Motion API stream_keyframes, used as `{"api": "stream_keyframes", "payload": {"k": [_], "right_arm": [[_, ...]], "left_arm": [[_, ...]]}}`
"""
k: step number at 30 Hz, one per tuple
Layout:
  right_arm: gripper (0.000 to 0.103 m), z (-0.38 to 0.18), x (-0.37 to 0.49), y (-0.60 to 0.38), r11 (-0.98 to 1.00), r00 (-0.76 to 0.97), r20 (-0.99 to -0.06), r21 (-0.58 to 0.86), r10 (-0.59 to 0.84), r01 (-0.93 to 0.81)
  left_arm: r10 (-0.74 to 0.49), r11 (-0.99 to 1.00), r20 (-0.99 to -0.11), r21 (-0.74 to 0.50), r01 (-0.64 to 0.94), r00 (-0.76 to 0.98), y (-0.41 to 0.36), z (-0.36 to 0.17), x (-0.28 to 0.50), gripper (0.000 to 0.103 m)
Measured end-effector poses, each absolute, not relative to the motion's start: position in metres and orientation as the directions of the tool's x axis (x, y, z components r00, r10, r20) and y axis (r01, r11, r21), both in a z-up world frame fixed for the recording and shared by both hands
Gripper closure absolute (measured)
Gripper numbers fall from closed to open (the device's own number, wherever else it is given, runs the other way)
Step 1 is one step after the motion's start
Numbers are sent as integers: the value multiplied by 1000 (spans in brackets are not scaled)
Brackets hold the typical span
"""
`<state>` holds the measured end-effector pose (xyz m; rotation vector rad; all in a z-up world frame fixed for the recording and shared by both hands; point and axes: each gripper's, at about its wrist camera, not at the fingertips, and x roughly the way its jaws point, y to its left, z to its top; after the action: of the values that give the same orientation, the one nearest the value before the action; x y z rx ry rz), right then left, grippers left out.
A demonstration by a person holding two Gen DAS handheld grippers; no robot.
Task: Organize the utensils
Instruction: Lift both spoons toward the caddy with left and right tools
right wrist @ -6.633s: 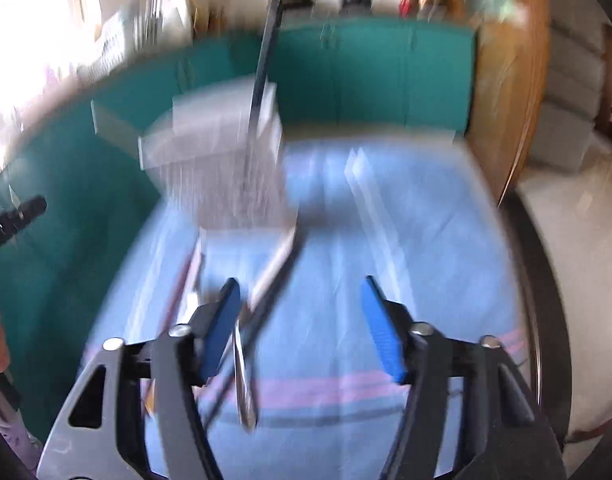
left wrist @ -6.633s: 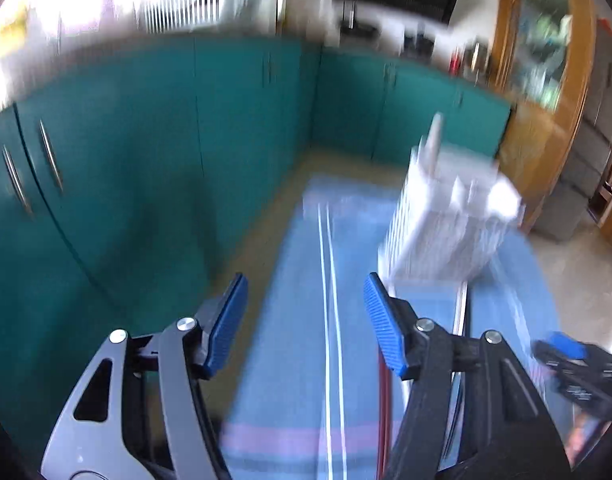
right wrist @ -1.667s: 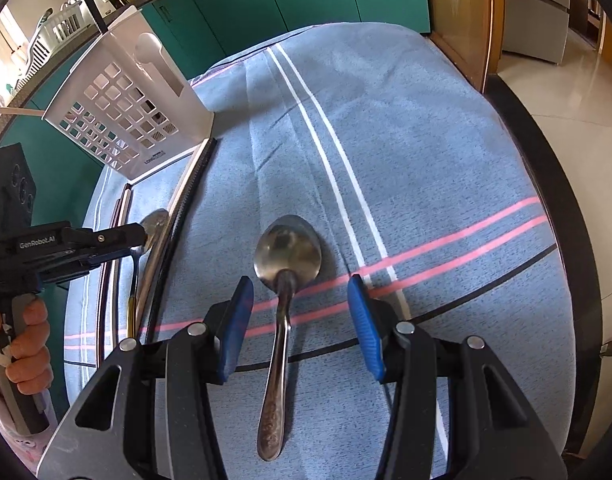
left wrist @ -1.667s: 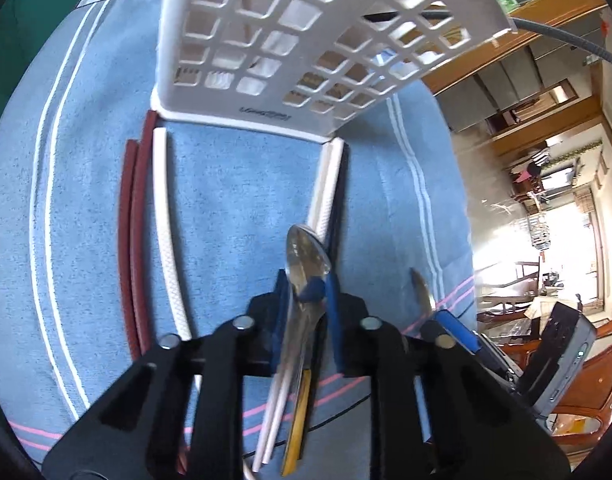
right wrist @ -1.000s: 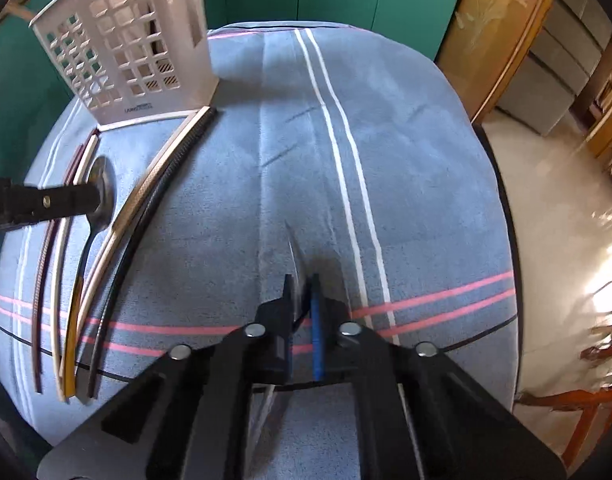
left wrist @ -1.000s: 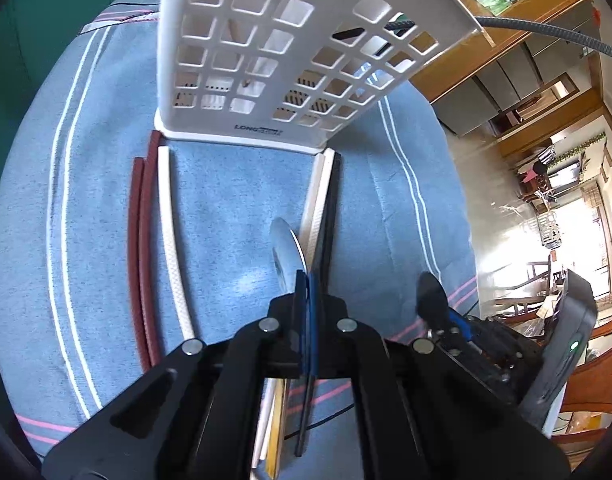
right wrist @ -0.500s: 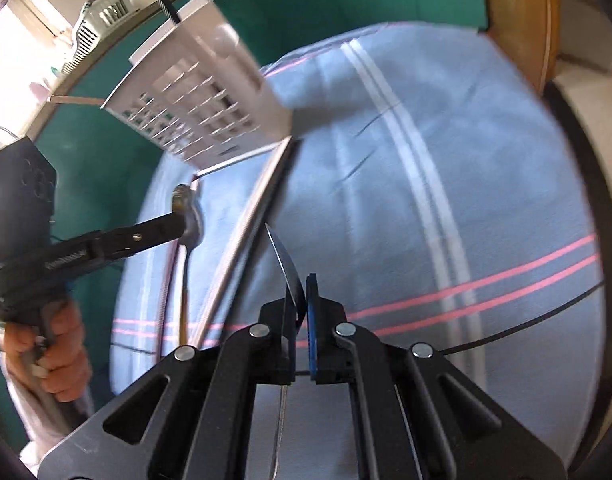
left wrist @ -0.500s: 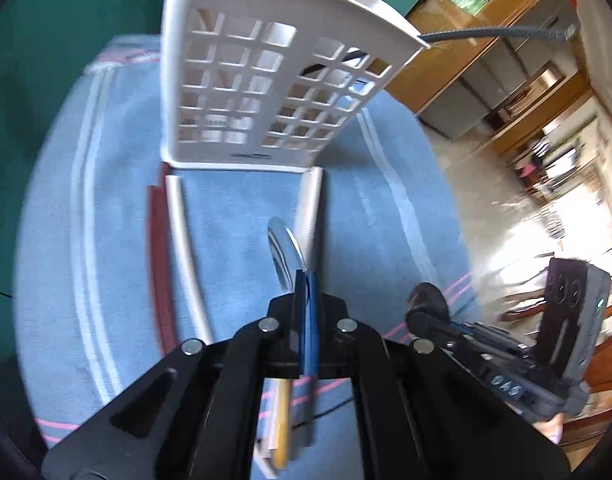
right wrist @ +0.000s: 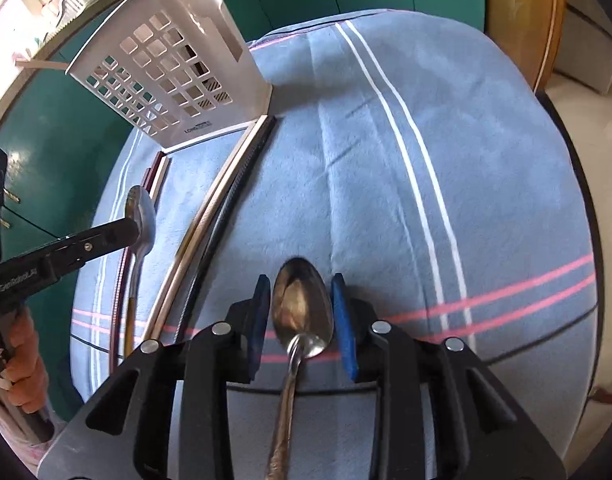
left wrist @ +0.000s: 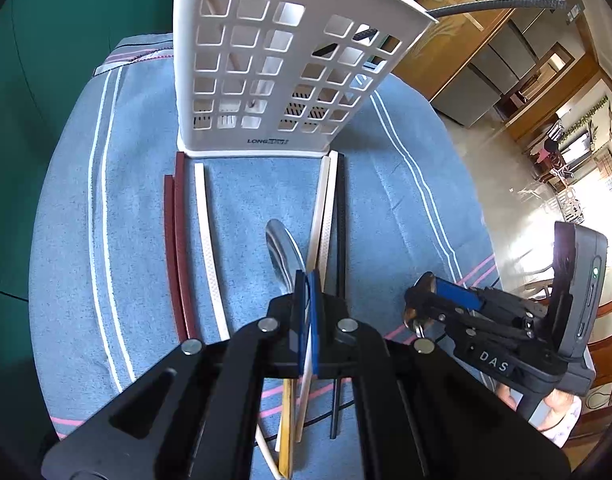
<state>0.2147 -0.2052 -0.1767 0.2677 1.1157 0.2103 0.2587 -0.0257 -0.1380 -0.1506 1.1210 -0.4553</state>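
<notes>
Spoons both gripped: left claw [left wrist: 306, 292] clenched on the gold-handled spoon [left wrist: 282, 256], right claw [right wrist: 302, 316] pinching the silver spoon [right wrist: 302, 312], ready for the basket [left wrist: 282, 80].

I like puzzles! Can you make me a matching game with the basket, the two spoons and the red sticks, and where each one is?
Things:
1. white basket
2. gold-handled spoon
3. all-silver spoon
4. dark red sticks

Places:
A. between the right gripper's blue pads
B. lying flat on the blue cloth
C. standing upright on the cloth
D. pinched in the left gripper

Pairs: 1-C, 2-D, 3-A, 4-B
</notes>
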Motion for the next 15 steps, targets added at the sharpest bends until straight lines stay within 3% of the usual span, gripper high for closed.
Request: {"api": "stream_keyframes", "payload": {"k": [2,4,10,15], "right_arm": [[74,-179,217,-207,943,412,-854,329,317,-42],[101,-174,217,-209,938,414,-848,342,330,-47],[102,-154,204,-210,933,468,-816,354,341,-63],[102,-130,196,-206,959,553,-790,277,266,-66]], "left_arm": [[-424,899,-833,-341,275,355,-28,-139,260,101],[-422,900,-833,-340,272,358,-27,-138,259,101],[-434,895,-817,-345,282,379,-26,-129,256,101],[-450,888,-796,-351,297,405,-25,-114,251,102]]}}
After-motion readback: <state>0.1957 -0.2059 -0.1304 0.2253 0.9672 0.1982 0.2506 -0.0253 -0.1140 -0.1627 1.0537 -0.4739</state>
